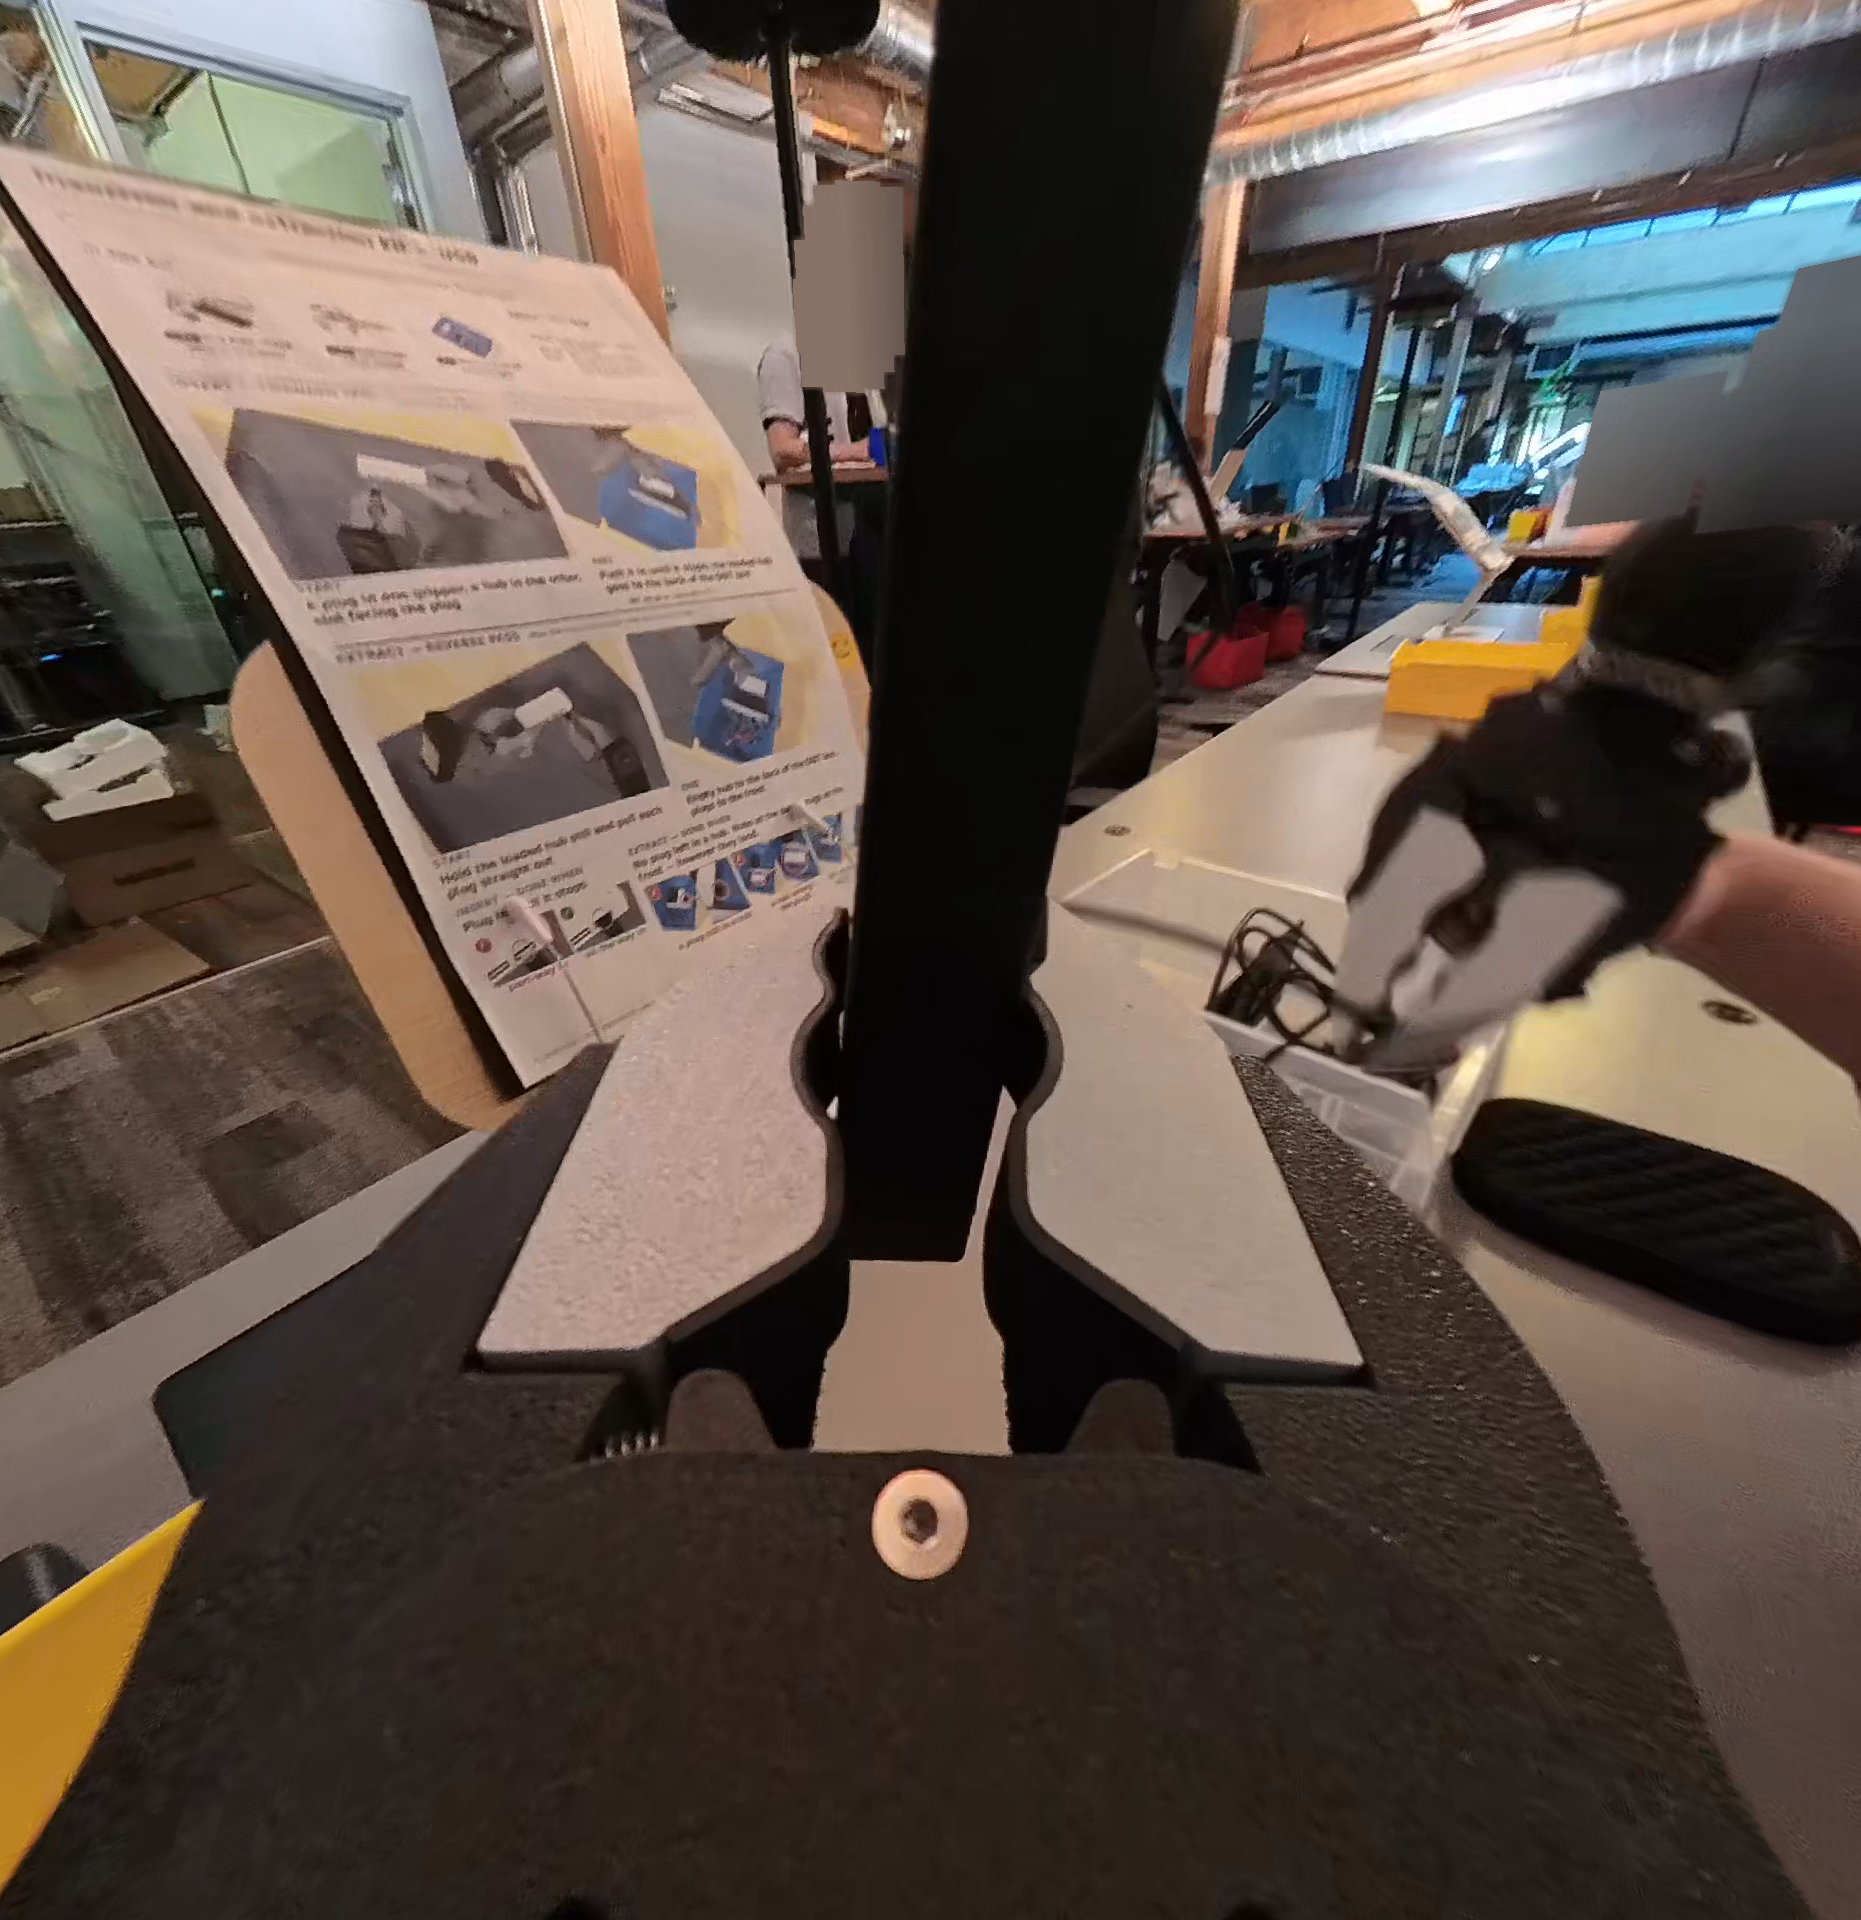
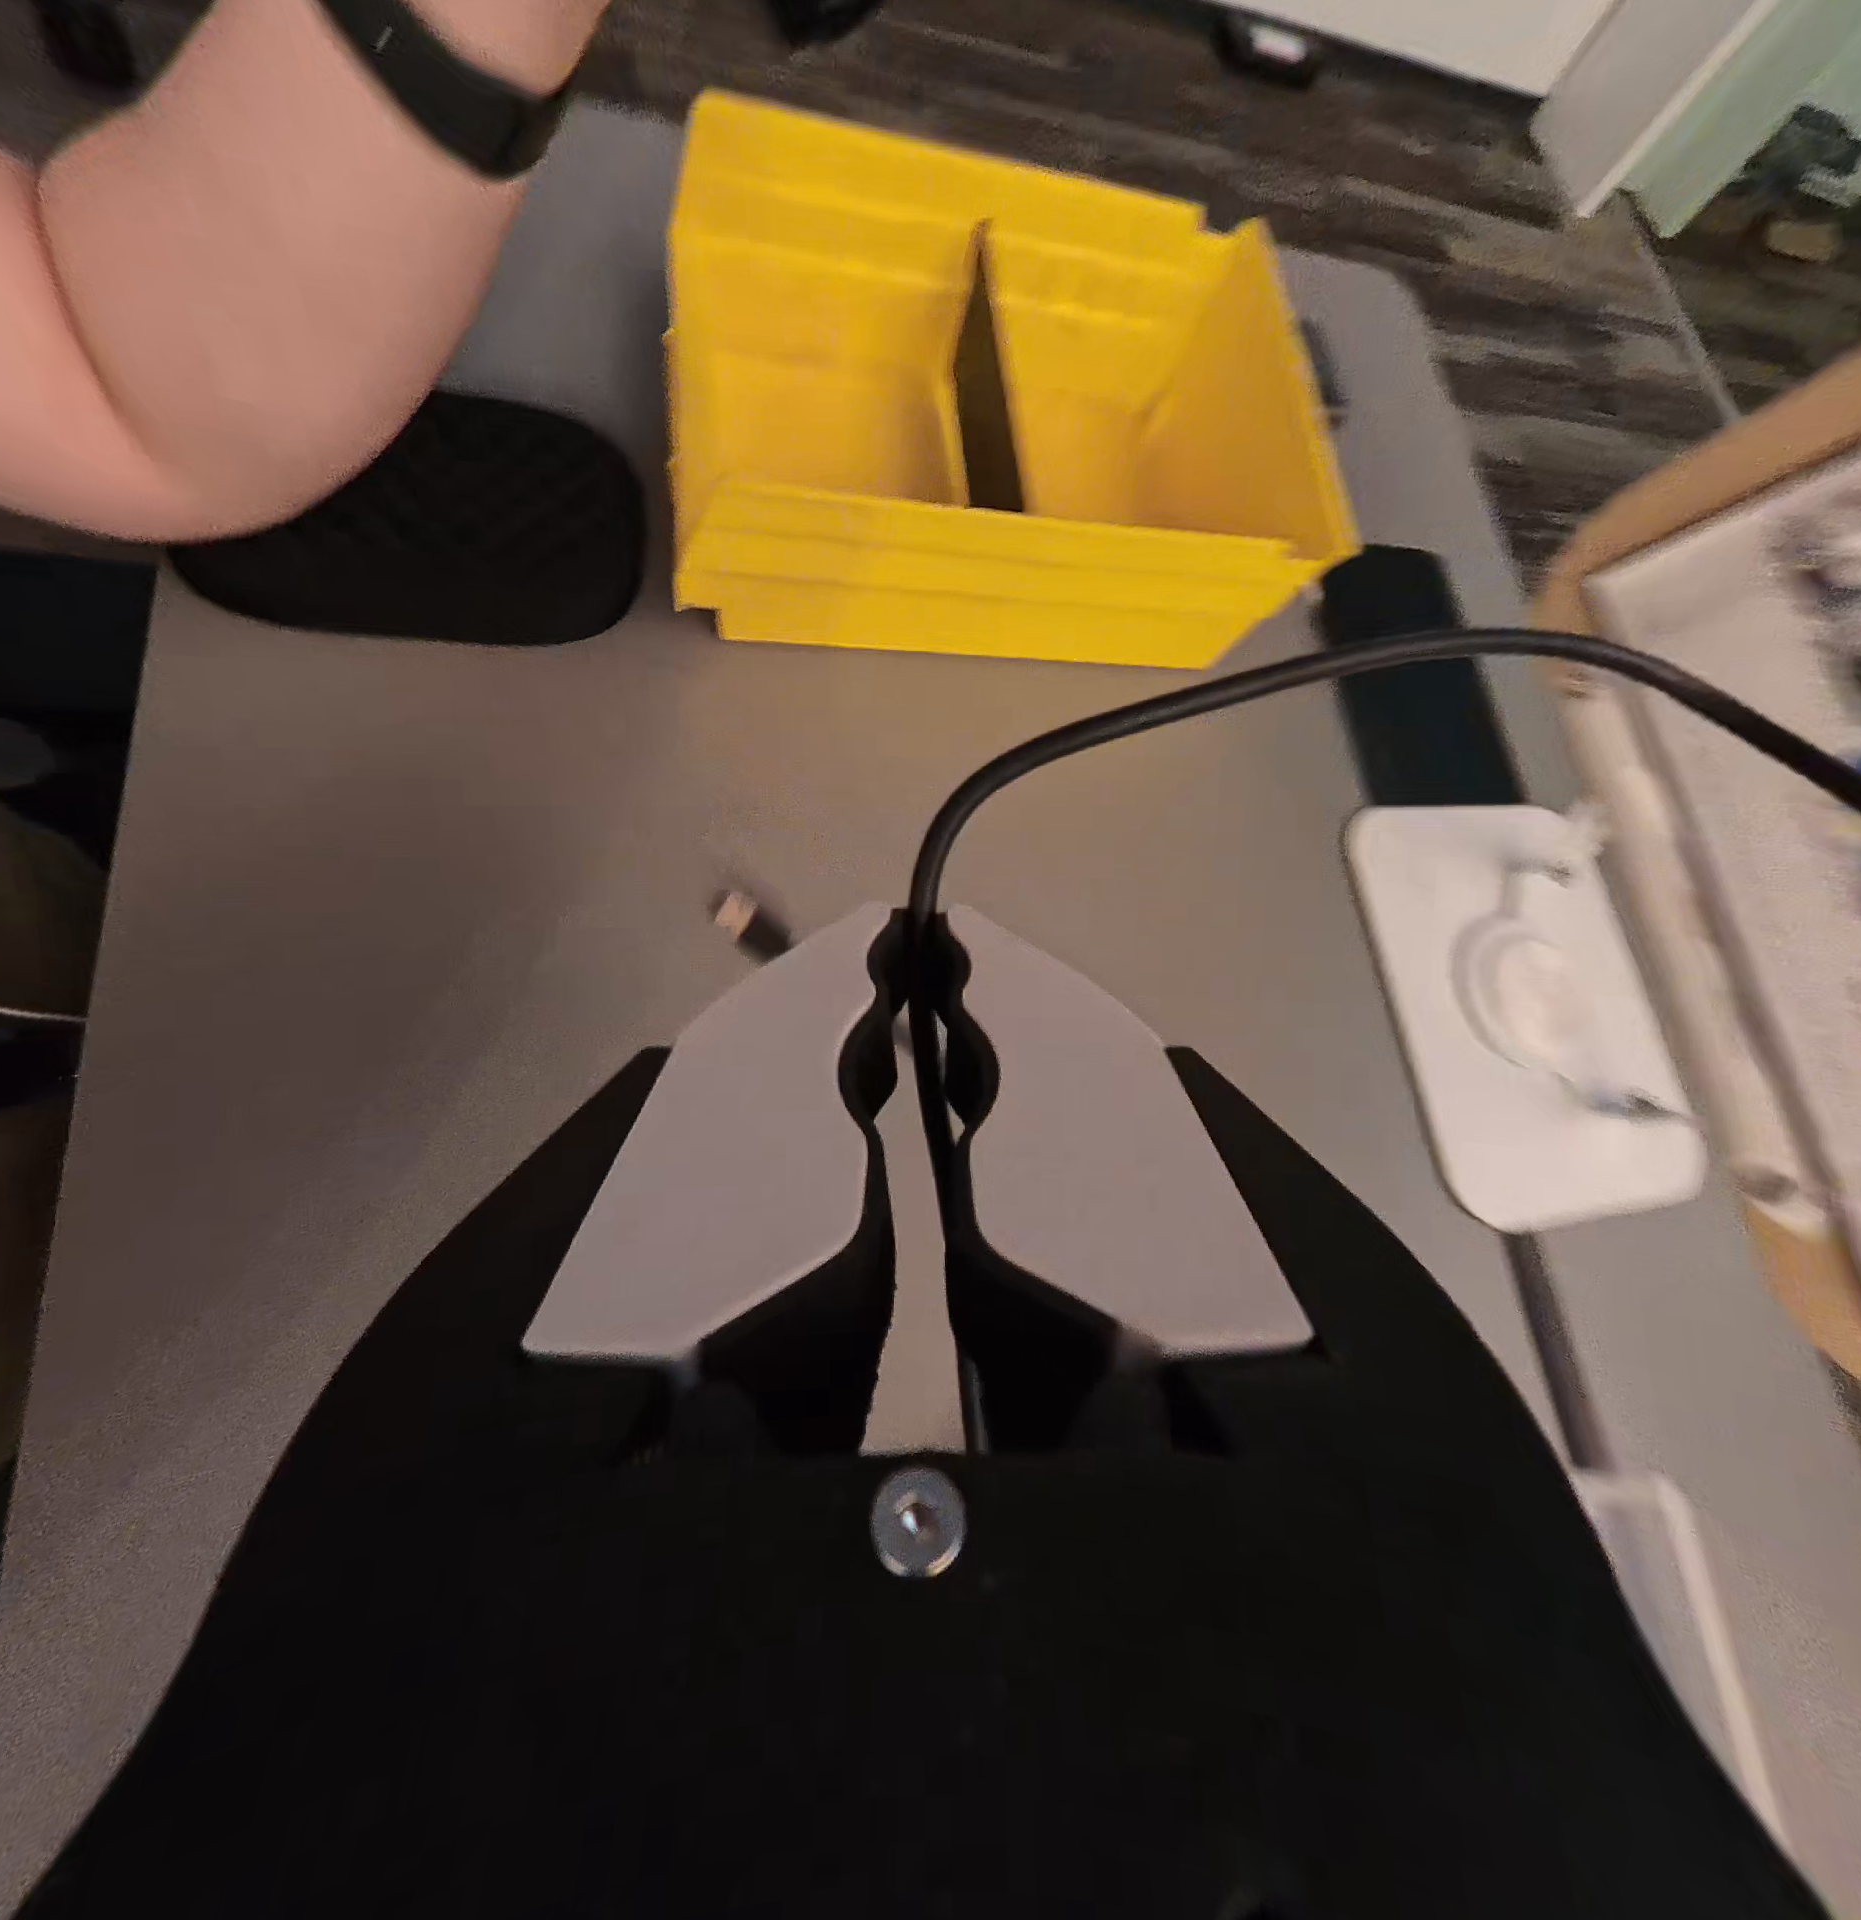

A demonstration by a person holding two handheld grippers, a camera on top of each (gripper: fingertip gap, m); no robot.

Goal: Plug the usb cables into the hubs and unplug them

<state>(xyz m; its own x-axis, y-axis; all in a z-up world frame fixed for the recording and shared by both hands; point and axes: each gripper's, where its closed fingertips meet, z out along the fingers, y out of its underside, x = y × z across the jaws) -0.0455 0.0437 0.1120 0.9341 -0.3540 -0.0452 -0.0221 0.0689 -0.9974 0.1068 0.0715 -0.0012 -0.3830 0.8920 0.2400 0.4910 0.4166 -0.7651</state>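
1. My left gripper [image 1: 926, 1039] is clamping a long black hub [image 1: 1019, 520] that is standing up toward 12 o'clock.
2. My right gripper [image 2: 921, 925] is pinching a black USB cable [image 2: 1217, 696], which is arcing toward 3 o'clock; its plug [image 2: 744, 920] is lying at 10 o'clock, before the yellow bin [image 2: 1009, 582].

Matt grey table [image 2: 490, 790], glossy yellow plastic bin [image 2: 1009, 592], rough-grained black tongs [image 1: 931, 1049].

Open workshop interior

Exposed ceiling ducts [image 1: 1528, 94], a wooden post [image 1: 604, 156] and grey carpet [image 1: 178, 1122] are seen around a grey table [image 1: 1684, 1507].
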